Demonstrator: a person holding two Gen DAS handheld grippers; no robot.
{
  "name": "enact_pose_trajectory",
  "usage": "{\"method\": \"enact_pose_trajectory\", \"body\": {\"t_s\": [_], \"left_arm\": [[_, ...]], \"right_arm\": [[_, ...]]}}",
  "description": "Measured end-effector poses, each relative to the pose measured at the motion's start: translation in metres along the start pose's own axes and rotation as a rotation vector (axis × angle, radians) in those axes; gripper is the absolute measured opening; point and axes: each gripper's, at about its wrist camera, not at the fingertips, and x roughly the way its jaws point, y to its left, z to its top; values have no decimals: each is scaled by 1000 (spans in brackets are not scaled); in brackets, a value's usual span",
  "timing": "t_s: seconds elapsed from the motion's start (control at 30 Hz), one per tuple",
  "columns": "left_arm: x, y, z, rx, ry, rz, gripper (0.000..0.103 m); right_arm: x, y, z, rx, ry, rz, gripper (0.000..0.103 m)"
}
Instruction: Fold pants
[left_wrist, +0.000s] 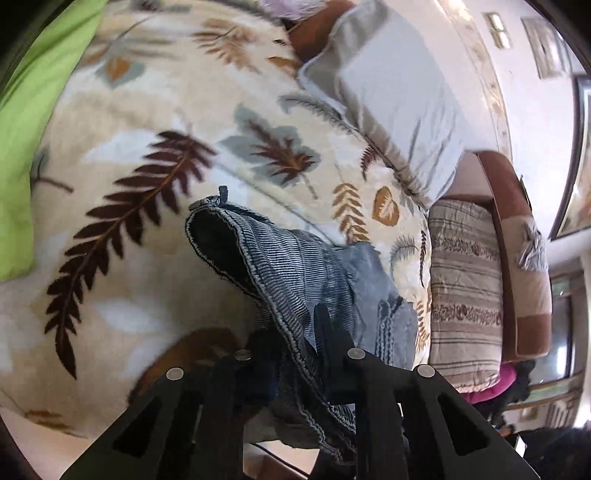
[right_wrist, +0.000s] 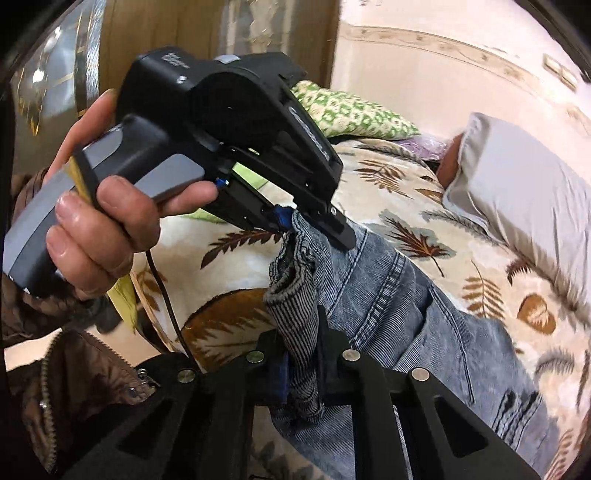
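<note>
The faded blue denim pants (right_wrist: 388, 295) lie partly lifted over the cream fleece blanket with brown and grey leaf prints (right_wrist: 461, 266) that covers the bed. Their waistband is gathered up at the near left of the right wrist view, while the rest of the fabric trails away to the near right across the blanket.

The right hand-held gripper (right_wrist: 301, 354) is clamped on a bunched fold of the waistband, which shows its striped inside between the black fingers. Just beyond it, the left hand-held gripper (right_wrist: 314, 230) pinches the same waistband edge a little farther along; a person's left hand (right_wrist: 96, 229) wraps around its grey and black handle, with a brown quilted sleeve (right_wrist: 74, 369) below it and a thin dark cable hanging down.

In the left wrist view the left hand-held gripper (left_wrist: 295, 332) has its fingers drawn in on the waistband of the pants (left_wrist: 295, 273), whose hem opens in a dark loop toward the far left, with a belt loop sticking up at its far edge.

Farther out on the bed, a pale grey pillow (left_wrist: 388, 99) lies at the far right of the blanket (left_wrist: 147, 147). A bright green cloth (left_wrist: 33, 129) lies along the left edge. A beige striped cushion (left_wrist: 465, 288) rests at the right beside a brown padded frame. A green and white patterned pillow (right_wrist: 351, 110) sits at the far end.
</note>
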Motion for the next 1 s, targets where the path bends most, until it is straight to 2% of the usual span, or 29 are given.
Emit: {"method": "enact_pose_trajectory", "body": {"t_s": [0.2, 0.3, 0.4, 0.5, 0.63, 0.8, 0.87, 1.0], "left_arm": [[-2, -68, -18, 132, -16, 29, 15], [-10, -105, -32, 201, 5, 36, 15], [6, -146, -41, 273, 36, 55, 16], [36, -181, -47, 332, 92, 83, 16], [96, -216, -57, 404, 202, 149, 16], [160, -240, -67, 459, 304, 254, 17], [179, -248, -73, 479, 330, 297, 17], [210, -254, -81, 506, 387, 383, 22]], "right_arm": [[-36, -32, -17, 128, -44, 43, 10], [-55, -55, -32, 230, -60, 77, 10], [-74, -81, -53, 337, -77, 96, 10], [-86, -104, -74, 439, -86, 108, 10], [-90, -131, -106, 571, -72, 124, 10], [-85, -166, -153, 772, -32, 163, 10], [-80, -177, -169, 851, -16, 190, 14], [-70, -191, -191, 961, 9, 251, 14]]}}
